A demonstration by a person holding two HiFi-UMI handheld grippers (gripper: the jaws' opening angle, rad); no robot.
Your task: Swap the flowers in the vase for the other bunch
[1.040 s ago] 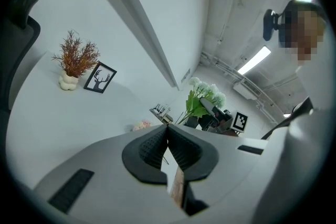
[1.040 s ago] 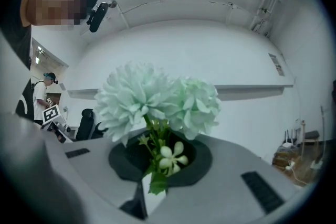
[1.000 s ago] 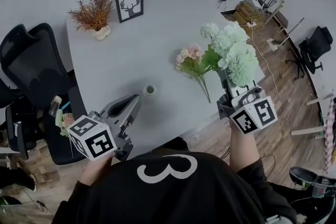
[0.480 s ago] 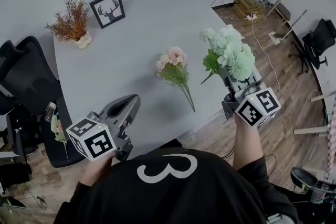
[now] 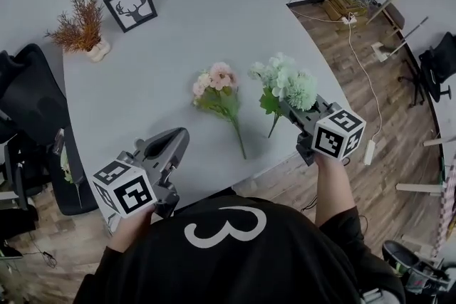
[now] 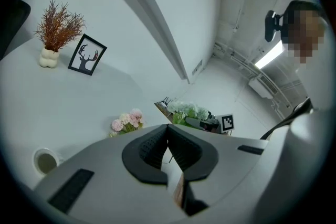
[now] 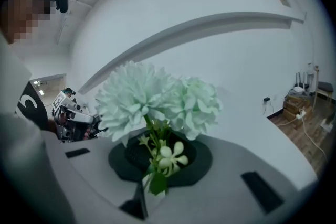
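Note:
My right gripper (image 5: 292, 110) is shut on the stems of a pale green bunch (image 5: 283, 80), whose blooms hang low over the table's right part. In the right gripper view the green bunch (image 7: 157, 102) fills the space above the jaws, stems pinched between the pads. A pink bunch (image 5: 217, 85) lies flat on the grey table (image 5: 142, 75) just to the left of it. My left gripper (image 5: 177, 139) is near the table's front edge, shut with nothing in it. The small white vase (image 6: 45, 161) shows only in the left gripper view, at lower left, and holds no flowers.
A dried brown plant in a white pot (image 5: 78, 21) and a framed deer picture (image 5: 130, 6) stand at the table's far left. A black office chair (image 5: 28, 103) is left of the table. Wooden floor with cables and a power strip (image 5: 349, 0) lies to the right.
My right gripper has come down and to the left with the green bunch, ending close beside the pink bunch. The vase, seen earlier by my left gripper, is out of the head view.

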